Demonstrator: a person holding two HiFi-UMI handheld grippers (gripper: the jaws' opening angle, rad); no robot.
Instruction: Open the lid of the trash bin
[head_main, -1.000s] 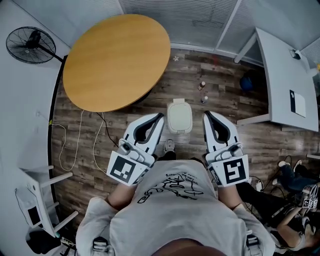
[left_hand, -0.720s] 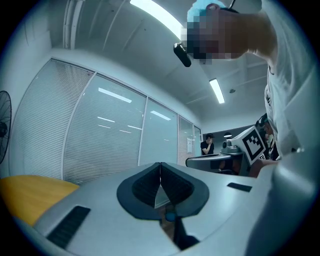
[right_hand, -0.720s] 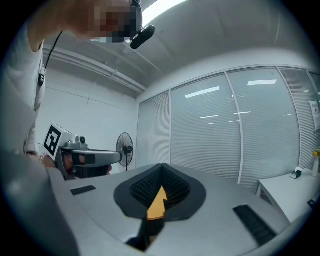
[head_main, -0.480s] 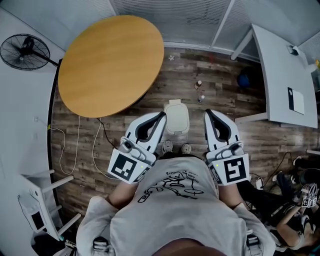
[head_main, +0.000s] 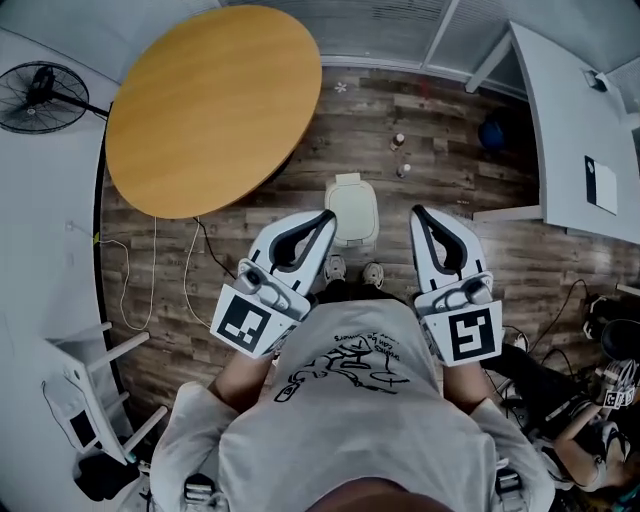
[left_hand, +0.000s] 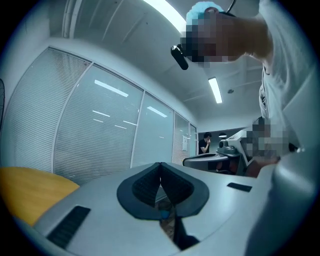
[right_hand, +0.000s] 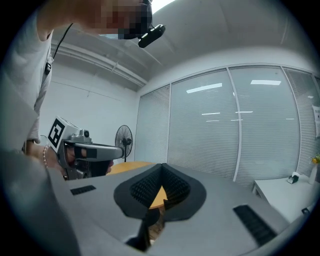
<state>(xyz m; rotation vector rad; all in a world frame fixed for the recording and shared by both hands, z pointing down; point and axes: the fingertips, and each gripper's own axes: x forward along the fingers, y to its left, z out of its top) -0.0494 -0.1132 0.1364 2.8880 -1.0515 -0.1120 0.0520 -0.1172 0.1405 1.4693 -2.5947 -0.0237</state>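
Observation:
A small white trash bin (head_main: 352, 208) stands on the wooden floor just ahead of my shoes, its lid down. My left gripper (head_main: 326, 216) is held above the floor beside the bin's left edge, my right gripper (head_main: 419, 212) a little to the bin's right. Neither touches the bin. Both point level. In the left gripper view the ribbed pads (left_hand: 150, 186) meet at the tip, nothing between them. In the right gripper view the pads (right_hand: 146, 188) are likewise pressed together and empty. The bin does not show in either gripper view.
A round wooden table (head_main: 210, 100) fills the upper left, with a standing fan (head_main: 40, 95) beyond it. Cables (head_main: 150, 280) trail across the floor at left. Two small bottles (head_main: 400, 155) stand behind the bin. A white desk (head_main: 580, 120) is at right, a white stand (head_main: 90, 390) at lower left.
I have stepped forward: both shoes now show under the grippers, and the bin sits between the two gripper tips instead of just ahead. Both grippers stayed shut.

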